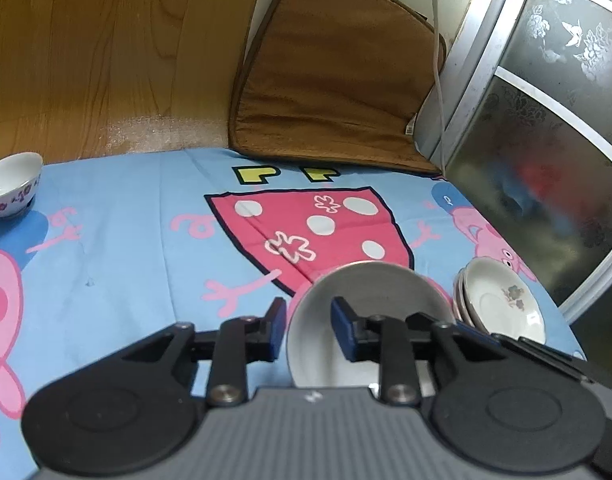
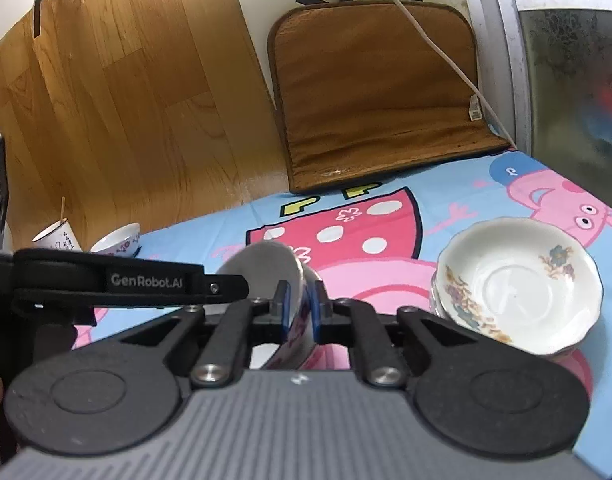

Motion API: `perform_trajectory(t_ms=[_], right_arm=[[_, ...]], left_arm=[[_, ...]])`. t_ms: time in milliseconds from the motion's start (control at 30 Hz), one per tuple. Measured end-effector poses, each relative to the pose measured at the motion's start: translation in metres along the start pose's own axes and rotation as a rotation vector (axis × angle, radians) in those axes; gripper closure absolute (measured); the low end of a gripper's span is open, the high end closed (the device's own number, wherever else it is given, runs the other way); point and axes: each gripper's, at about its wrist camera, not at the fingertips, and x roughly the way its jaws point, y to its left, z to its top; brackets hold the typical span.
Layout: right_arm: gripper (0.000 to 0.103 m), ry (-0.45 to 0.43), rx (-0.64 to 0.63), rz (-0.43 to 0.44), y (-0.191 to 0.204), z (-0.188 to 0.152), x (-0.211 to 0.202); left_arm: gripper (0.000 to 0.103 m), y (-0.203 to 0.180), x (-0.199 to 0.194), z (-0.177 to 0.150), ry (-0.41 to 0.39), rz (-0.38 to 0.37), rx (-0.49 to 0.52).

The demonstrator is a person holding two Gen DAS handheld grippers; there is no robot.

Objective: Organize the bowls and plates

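In the left wrist view my left gripper (image 1: 307, 326) has its jaws open either side of the rim of a white bowl (image 1: 385, 296) tilted on its side. A stack of floral plates (image 1: 501, 304) lies to its right. In the right wrist view my right gripper (image 2: 300, 308) is shut on the rim of the same white bowl (image 2: 266, 268), which has a floral outside. The left gripper's black body (image 2: 126, 280) reaches in from the left. The floral plates (image 2: 517, 284) sit to the right.
A Peppa Pig cloth (image 1: 126, 240) covers the surface. Another floral bowl (image 1: 14, 188) stands far left; it also shows in the right wrist view (image 2: 118, 240) beside a cup with a stick (image 2: 58, 238). A brown cushion (image 2: 381, 92) leans at the back. A glass-panelled door (image 1: 545, 140) stands right.
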Motion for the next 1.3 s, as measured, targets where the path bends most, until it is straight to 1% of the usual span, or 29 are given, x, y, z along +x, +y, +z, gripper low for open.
perform_trajectory(t_ms=[33,100,133,333,400,433,567,733,867,1000,1133,1233,1300], right_arm=[[0.087,-0.006,-0.007,-0.007,0.001,-0.001,0.000],[0.079,-0.006,-0.006,-0.015,0.000,-0.002,0.000],[0.073,-0.008,0.002,-0.014,-0.001,-0.003,0.000],[0.071,-0.018,0.001,-0.019,0.001,-0.003,-0.001],[0.061,-0.040,-0.001,-0.045,0.002,-0.003,-0.004],[0.054,-0.062,-0.004,-0.061,0.003,-0.003,-0.006],[0.053,-0.093,0.000,-0.074,0.003,0.000,-0.012],[0.053,-0.116,-0.006,-0.062,0.011,0.002,-0.020],[0.053,-0.103,0.007,-0.036,0.015,0.003,-0.027],[0.053,-0.067,0.061,-0.016,0.012,0.004,-0.033],[0.053,-0.050,0.101,-0.003,0.011,0.002,-0.040],[0.053,-0.038,0.127,0.007,0.011,0.002,-0.044],[0.053,-0.035,0.140,0.010,0.010,0.003,-0.047]], left_arm=[[0.070,-0.001,-0.001,0.001,-0.007,0.006,0.005],[0.068,0.000,-0.002,0.003,-0.020,0.016,0.012],[0.068,0.000,-0.001,0.004,-0.021,0.016,0.011],[0.068,0.008,-0.007,0.006,-0.030,0.013,-0.016],[0.068,0.013,-0.010,0.006,-0.041,0.010,-0.025],[0.068,0.015,-0.012,0.006,-0.047,0.010,-0.030],[0.067,0.027,-0.023,0.004,-0.072,0.016,-0.057],[0.066,0.040,-0.036,-0.002,-0.097,0.061,-0.068],[0.063,0.039,-0.045,-0.009,-0.108,0.091,-0.027],[0.060,0.037,-0.052,-0.014,-0.118,0.105,0.007],[0.056,0.033,-0.063,-0.019,-0.145,0.122,0.041],[0.053,0.030,-0.071,-0.022,-0.162,0.134,0.067],[0.048,0.028,-0.077,-0.024,-0.175,0.141,0.080]])
